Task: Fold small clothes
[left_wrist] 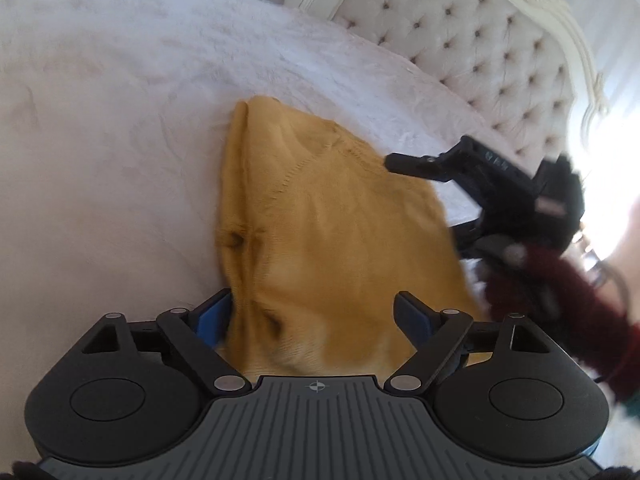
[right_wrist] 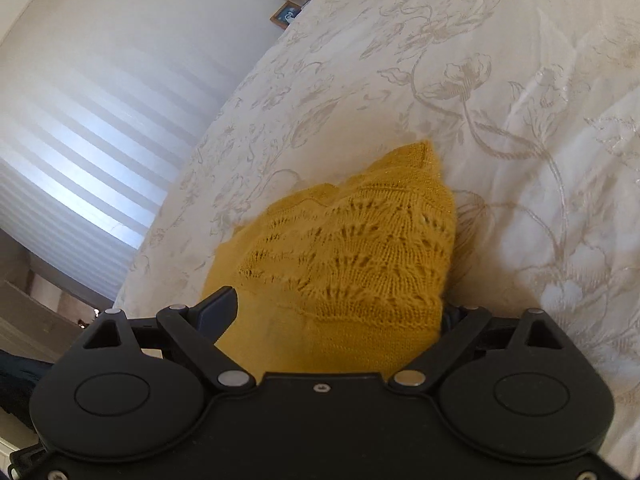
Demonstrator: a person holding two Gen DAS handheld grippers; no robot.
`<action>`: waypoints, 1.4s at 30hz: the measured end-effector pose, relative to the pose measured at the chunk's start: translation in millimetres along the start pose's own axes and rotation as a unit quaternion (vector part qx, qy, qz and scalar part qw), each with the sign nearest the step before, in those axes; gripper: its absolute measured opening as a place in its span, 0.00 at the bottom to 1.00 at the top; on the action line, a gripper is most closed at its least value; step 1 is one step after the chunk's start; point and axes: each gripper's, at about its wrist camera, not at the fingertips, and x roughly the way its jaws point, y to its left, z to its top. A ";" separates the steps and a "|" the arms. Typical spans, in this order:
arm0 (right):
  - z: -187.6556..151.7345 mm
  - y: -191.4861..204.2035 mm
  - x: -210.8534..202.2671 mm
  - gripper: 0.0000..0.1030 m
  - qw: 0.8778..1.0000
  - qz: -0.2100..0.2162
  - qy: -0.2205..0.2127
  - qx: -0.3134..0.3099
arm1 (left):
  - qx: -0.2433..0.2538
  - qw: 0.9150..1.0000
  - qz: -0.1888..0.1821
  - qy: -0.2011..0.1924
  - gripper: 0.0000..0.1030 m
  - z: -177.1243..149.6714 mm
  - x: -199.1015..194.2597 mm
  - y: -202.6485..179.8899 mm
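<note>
A mustard-yellow knitted garment (left_wrist: 320,220) lies folded on the white bedcover (left_wrist: 100,140). My left gripper (left_wrist: 314,316) hangs over its near end with the jaws wide apart; the cloth lies between the blue-padded fingers (left_wrist: 214,316) and is not pinched. In the right wrist view the lace-patterned part of the garment (right_wrist: 352,248) fills the gap of my right gripper (right_wrist: 336,316), which is open; its left finger (right_wrist: 220,308) shows and the right one is hidden behind the knit. From the left wrist view the right gripper (left_wrist: 436,200) stands at the garment's right edge.
A tufted headboard (left_wrist: 480,48) rises behind the bed. A person's dark red fluffy sleeve (left_wrist: 540,284) holds the right gripper. The floral embroidered bedcover (right_wrist: 500,80) spreads right of the garment, a window blind (right_wrist: 80,140) is at left, and small framed items (right_wrist: 288,14) stand far off.
</note>
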 end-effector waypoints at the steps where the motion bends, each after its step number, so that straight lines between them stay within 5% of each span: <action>1: -0.4 -1.1 -0.3 0.92 1.000 0.004 0.000 0.001 | -0.018 1.000 -0.007 0.007 0.82 2.6 2.7 2.2; 6: -2.6 -9.2 -7.0 0.90 0.999 0.030 0.001 0.011 | -0.075 0.997 -0.029 0.018 0.82 9.3 8.5 17.5; 8: -3.3 -14.2 -11.4 0.81 0.999 0.033 -0.001 0.021 | -0.092 0.995 -0.037 0.022 0.76 10.7 8.9 22.9; 11: -4.8 -17.9 -13.7 0.46 1.000 0.004 0.002 0.021 | -0.111 0.991 -0.043 0.055 0.14 11.3 18.2 24.4; 19: -3.0 16.6 -35.8 0.40 0.999 -0.047 0.000 -0.018 | -0.198 0.974 -0.091 0.070 0.13 11.8 13.7 28.4; 26: -22.8 30.5 -71.3 0.39 0.997 -0.068 0.032 -0.019 | -0.187 0.970 -0.113 0.104 0.13 -0.4 -9.8 11.5; 36: -70.1 26.8 -134.7 0.39 0.993 -0.079 0.087 0.028 | -0.214 0.951 -0.169 0.148 0.13 -44.5 -45.4 -8.2; 40: -85.0 12.5 -143.0 0.52 0.995 -0.043 0.065 0.057 | -0.207 0.960 -0.125 0.142 0.13 -55.9 -36.7 -5.4; 42: -96.0 2.5 -143.8 0.58 0.994 -0.029 0.064 0.081 | -0.224 0.958 -0.113 0.142 0.13 -61.9 -28.1 2.2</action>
